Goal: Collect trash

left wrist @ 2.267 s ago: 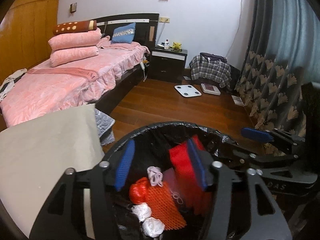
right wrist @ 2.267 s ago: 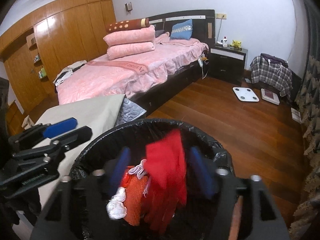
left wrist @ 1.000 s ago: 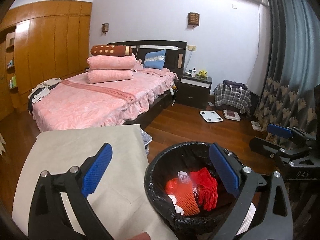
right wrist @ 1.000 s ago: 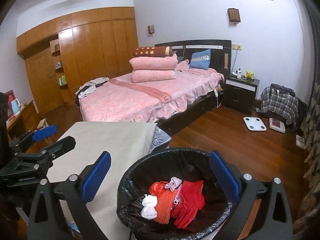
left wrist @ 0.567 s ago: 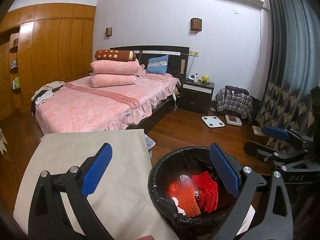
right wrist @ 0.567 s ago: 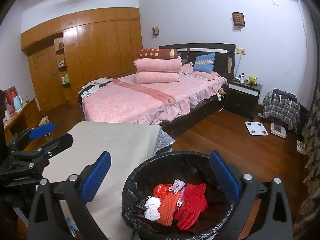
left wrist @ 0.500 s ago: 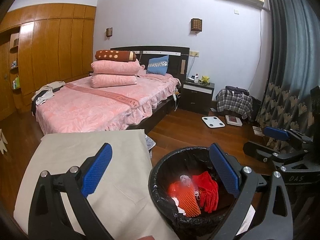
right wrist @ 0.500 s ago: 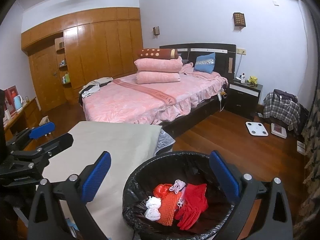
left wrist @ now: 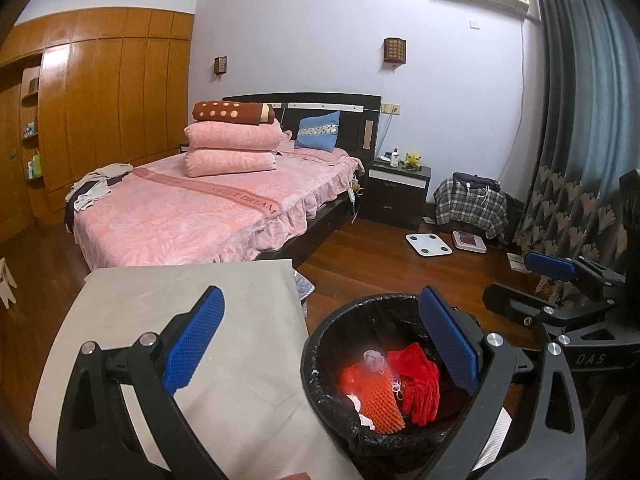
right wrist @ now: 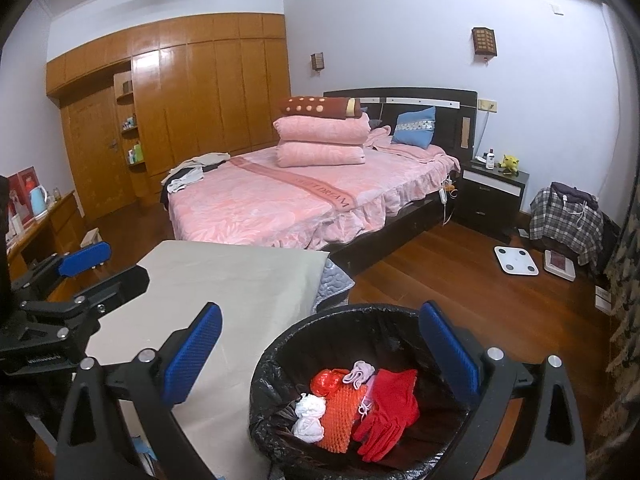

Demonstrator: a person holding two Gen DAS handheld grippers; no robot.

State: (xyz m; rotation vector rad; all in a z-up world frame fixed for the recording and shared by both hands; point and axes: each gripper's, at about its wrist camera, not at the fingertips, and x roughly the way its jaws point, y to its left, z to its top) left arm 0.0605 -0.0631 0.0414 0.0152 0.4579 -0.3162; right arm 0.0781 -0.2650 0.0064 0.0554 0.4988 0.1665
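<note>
- The left gripper (left wrist: 320, 336) is hanging above the edge where a table meets a bin, its blue-padded jaws spread wide and gripping nothing.
- The right gripper (right wrist: 320, 354) is hanging a little further over the bin, its jaws likewise spread wide and carrying nothing.
- Each gripper is showing up in the other's view: the right one (left wrist: 560, 284) at the right edge of the left wrist view, the left one (right wrist: 80, 276) at the left edge of the right wrist view.
- The bin (right wrist: 276, 364), round and lined with a black plastic bag, is standing on the wooden floor (right wrist: 460, 280) just beside the table.
- The trash is lying at the bottom of the bin: a red glove (right wrist: 390, 408) on the right, an orange mesh piece (right wrist: 340, 416) touching it in the middle, two white crumpled wads (right wrist: 308, 416) at the left, a shiny red crumpled bit (right wrist: 326, 380) and a small pale pink piece (right wrist: 360, 372) toward the back.
- The table (right wrist: 224, 288), covered in a plain beige cloth, is sitting bare to the left of the bin.
- A bed (right wrist: 280, 200) with a pink cover is standing behind the table, with folded pink blankets stacked on it.
</note>
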